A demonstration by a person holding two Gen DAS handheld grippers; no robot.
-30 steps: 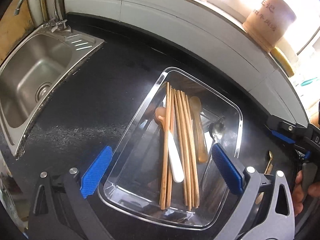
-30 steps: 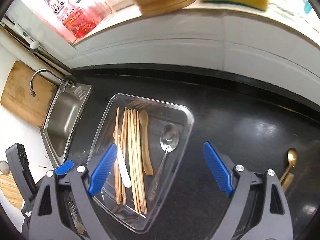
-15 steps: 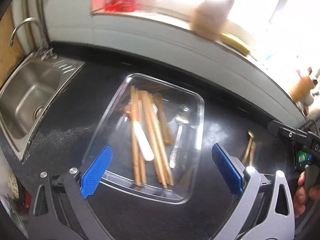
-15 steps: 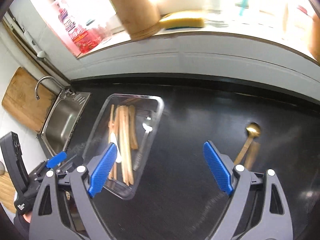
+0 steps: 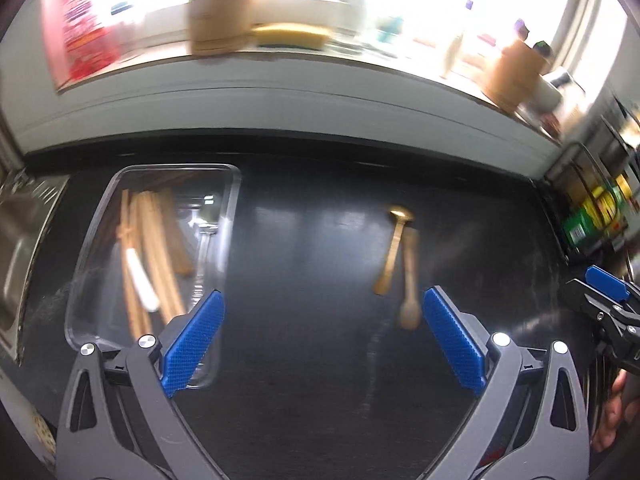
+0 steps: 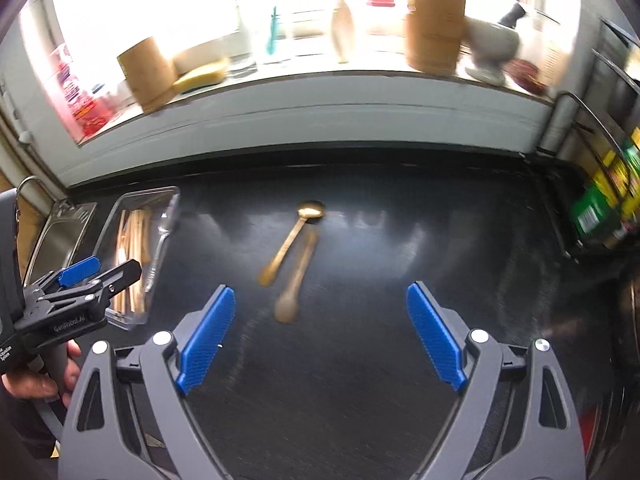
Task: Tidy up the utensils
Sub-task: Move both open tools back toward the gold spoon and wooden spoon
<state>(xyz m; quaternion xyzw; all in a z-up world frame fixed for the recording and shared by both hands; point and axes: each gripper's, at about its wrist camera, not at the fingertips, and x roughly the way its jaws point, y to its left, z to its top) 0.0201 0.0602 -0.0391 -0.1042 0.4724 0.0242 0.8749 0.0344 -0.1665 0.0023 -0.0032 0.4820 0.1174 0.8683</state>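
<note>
Holding both tools over the black counter (image 6: 360, 380), you have nothing gripped in either one. Your left gripper (image 5: 322, 344) has its blue pads (image 5: 194, 342) spread wide apart with only bare counter between them; your right gripper (image 6: 322, 340) shows the same, its pads (image 6: 436, 338) far apart and empty.

Two utensils lie loose on the counter, side by side. A gold spoon (image 6: 292, 240) lies with its bowl toward the back wall and its handle running toward you. Just beside it, and possibly touching along the handle, lies a duller wooden-looking spoon (image 6: 296, 280) turned the other way, its bowl nearest you; motion blur makes its outline soft. From the left wrist both sit just ahead of your right-hand pad: the gold spoon (image 5: 394, 250) and the wooden-looking spoon (image 5: 410, 280).

Off to the left stands the clear plastic tray (image 5: 228, 240), well apart from those two spoons. Inside it lie wooden chopsticks (image 5: 140, 248) lengthwise, a white-handled piece (image 5: 140, 280) among them, and a metal spoon (image 5: 206, 236) along the right wall. Beyond the tray sits the steel sink (image 6: 60, 236)
</note>
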